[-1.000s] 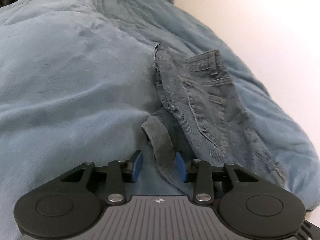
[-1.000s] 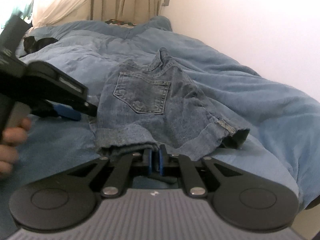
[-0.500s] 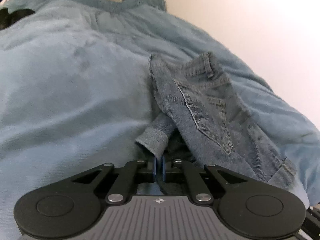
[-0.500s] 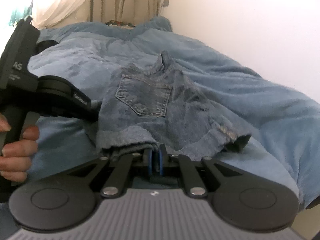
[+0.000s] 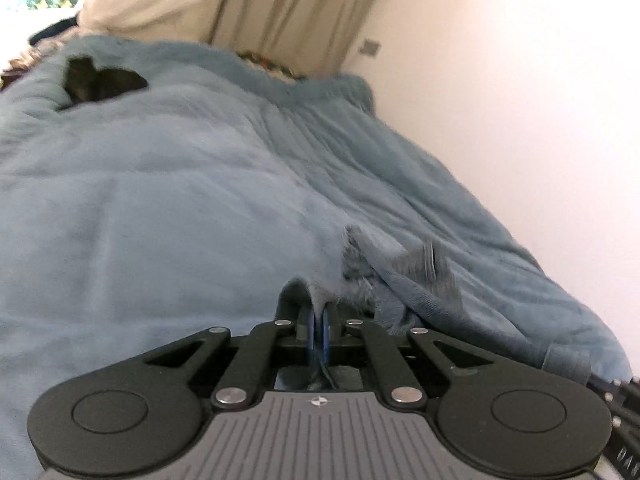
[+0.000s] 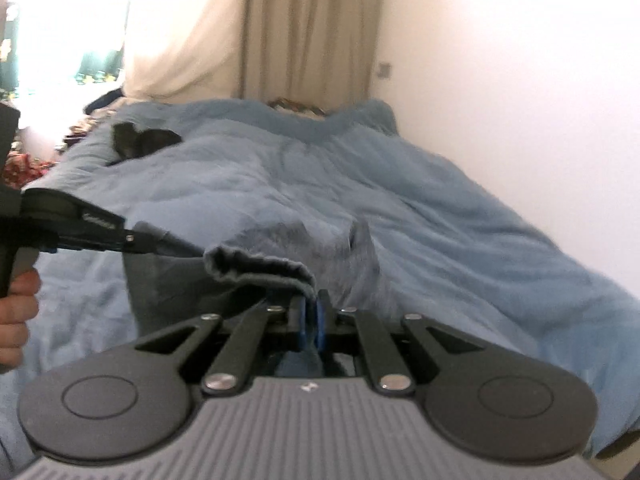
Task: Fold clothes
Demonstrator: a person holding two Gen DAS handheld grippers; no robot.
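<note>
Above blue quilted bed, left tool and right tool each clamped on hem of faded blue denim shorts; waistband hangs beyond, away from both.

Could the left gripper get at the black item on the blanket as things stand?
Probably not: the left gripper is shut on the jeans, and the black item lies far up the blanket, though nothing blocks the way.

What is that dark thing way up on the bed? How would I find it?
Start at the big blue blanket covering the bed. Look to its far left corner, near the curtains: the dark thing lies there, black and crumpled, unlike the denim held up close.
</note>
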